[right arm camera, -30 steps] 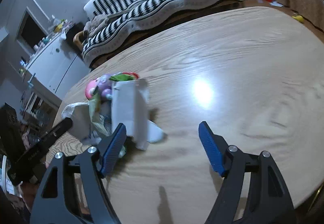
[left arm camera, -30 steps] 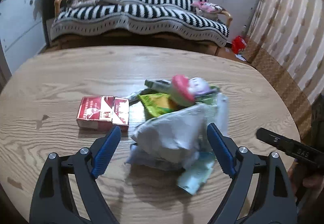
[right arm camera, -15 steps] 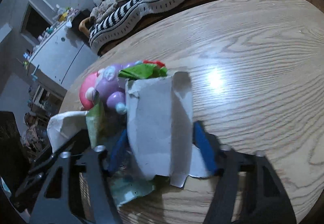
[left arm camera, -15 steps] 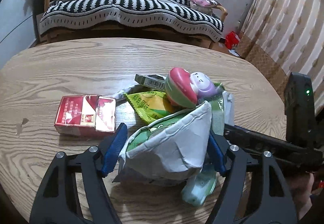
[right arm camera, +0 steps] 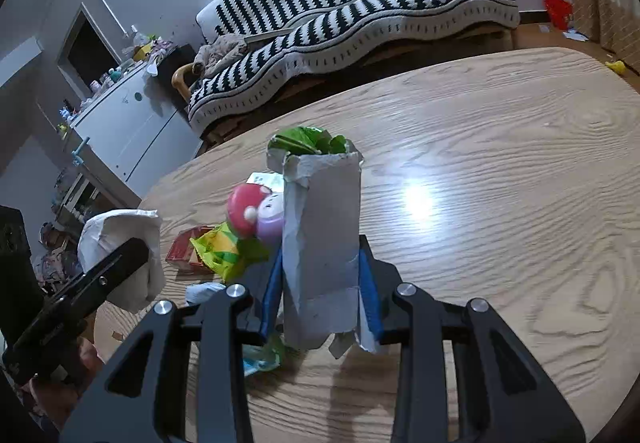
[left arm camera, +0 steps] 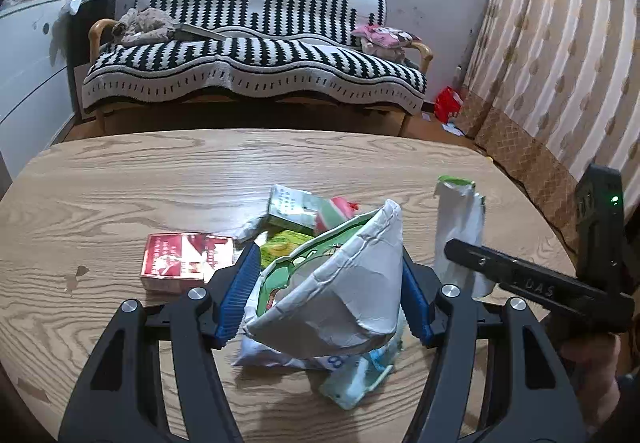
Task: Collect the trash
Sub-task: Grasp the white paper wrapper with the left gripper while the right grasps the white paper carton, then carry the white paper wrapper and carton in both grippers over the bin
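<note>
Since half a second earlier, both grippers have been closed further and their loads raised slightly off the pile. Nearest in the left wrist view, the left gripper (left arm camera: 326,297) is seen with its blue fingers (left arm camera: 239,297) pinching a crumpled white wrapper (left arm camera: 344,283), green inside. It is judged light, soft and easily crushed, so it is best held by its bunched lower part. In the right wrist view, the right gripper (right arm camera: 320,299) is pressed on the base of a torn grey cardboard carton (right arm camera: 324,239), held upright with green wrapping poking from its top. The carton is judged light but stiffer, and likely to buckle if squeezed hard. Just beyond, loose trash is left on the tabletop (left arm camera: 120,179): a red cigarette pack (left arm camera: 184,261), a yellow-green snack packet (right arm camera: 224,249) and a pink and purple toy (right arm camera: 256,215). Farther off, a striped sofa (left arm camera: 256,55) is visible.
</note>
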`<state>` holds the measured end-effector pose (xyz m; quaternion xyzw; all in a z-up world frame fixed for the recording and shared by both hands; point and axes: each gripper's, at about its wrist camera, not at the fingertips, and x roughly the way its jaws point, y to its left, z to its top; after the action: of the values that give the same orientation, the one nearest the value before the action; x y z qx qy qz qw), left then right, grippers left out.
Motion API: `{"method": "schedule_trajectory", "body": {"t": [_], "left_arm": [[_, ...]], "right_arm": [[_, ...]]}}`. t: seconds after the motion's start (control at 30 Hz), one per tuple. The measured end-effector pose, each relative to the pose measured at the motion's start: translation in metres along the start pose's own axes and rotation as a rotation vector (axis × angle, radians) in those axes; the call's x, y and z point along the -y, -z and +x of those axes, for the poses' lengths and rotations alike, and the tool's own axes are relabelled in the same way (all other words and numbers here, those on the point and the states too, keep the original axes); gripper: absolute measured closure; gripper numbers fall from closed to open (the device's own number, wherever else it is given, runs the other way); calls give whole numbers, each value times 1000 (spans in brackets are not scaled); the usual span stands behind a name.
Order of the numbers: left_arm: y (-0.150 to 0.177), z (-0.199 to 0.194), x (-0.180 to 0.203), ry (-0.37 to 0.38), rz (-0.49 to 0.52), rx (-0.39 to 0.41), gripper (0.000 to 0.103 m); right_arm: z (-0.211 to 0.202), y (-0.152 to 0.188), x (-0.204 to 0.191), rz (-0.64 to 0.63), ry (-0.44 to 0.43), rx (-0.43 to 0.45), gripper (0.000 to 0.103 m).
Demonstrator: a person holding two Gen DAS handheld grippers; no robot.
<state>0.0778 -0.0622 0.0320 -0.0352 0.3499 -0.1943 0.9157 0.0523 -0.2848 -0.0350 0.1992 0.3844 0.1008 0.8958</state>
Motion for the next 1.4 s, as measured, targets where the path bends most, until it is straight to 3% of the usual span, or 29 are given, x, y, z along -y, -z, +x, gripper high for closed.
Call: {"method": "schedule_trajectory", "body": {"t": [0.2, 0.37, 0.7, 0.97, 1.07, 1.2, 1.4], "left_arm": [[2, 12, 37, 30, 51, -26, 39], [10, 30, 102, 93, 139, -70, 39], [56, 58, 284, 303, 363, -155, 39], [130, 61, 436, 528, 535, -231, 39], [165, 63, 485, 609, 595, -275, 39], [211, 71, 532, 684, 648, -350, 39], [268, 90, 577, 718, 711, -464, 39]], "right_arm": [[-34, 4, 33, -5, 86, 8, 69], [-73, 12, 82, 26, 202, 38, 69], [-221, 74, 229, 241, 497, 167, 68], [-343, 157, 332, 493, 723, 235, 68], [-370, 191, 366, 581, 797, 206, 68], [-383, 232, 410, 705, 832, 115, 68], [-364, 297, 473, 905, 749, -90, 68]]}}
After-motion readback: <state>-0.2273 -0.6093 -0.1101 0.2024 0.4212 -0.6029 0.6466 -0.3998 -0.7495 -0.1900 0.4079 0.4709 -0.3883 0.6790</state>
